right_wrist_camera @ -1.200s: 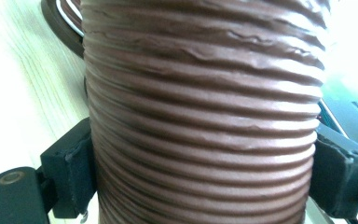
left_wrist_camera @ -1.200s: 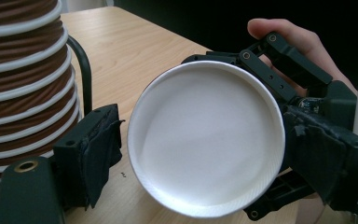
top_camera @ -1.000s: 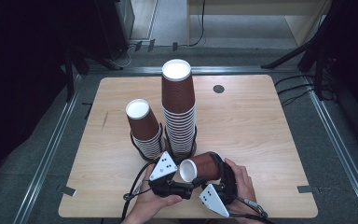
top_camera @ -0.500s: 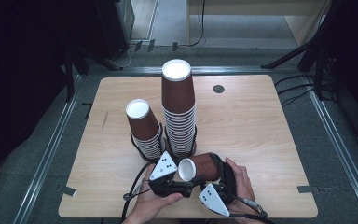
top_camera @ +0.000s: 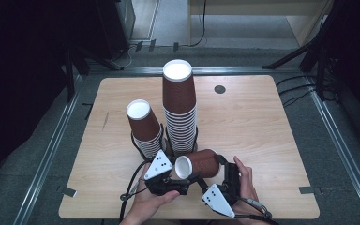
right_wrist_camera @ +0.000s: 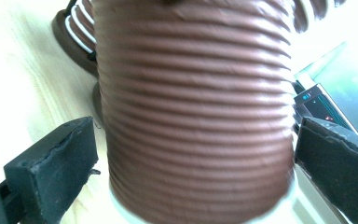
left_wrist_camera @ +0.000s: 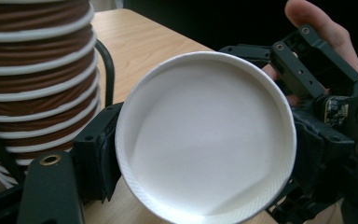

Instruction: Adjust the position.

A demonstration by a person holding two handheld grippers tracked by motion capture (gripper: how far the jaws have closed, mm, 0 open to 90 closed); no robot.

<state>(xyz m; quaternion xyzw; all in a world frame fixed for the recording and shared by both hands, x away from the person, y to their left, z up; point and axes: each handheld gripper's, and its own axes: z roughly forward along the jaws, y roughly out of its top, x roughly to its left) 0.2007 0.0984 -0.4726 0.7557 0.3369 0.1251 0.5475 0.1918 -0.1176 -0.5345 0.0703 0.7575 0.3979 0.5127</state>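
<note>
**Cup held sideways between two grippers, close to the stacks**

The cup [top_camera: 200,164] lies on its side above the near edge of the table [top_camera: 272,131], just in front of the tall stack [top_camera: 180,112] and the short stack [top_camera: 145,129]. Its white base faces the left gripper [top_camera: 180,180]; in the left gripper view that gripper's jaws sit on either side of the base, tight against it, so it looks to be holding the cup. The right gripper [top_camera: 222,171] is at the ribbed wall. In the right gripper view its jaws flank the cup with a gap showing on each side, so they look open and not pressing.

Risks, as I judge them: paper crushes easily, and a harder squeeze at the base could dent it. If the left grip slackens before the right one closes, the cup could drop and roll. Both stacks stand very near, the short one leaning, so a swing of either hand could topple them.
</note>
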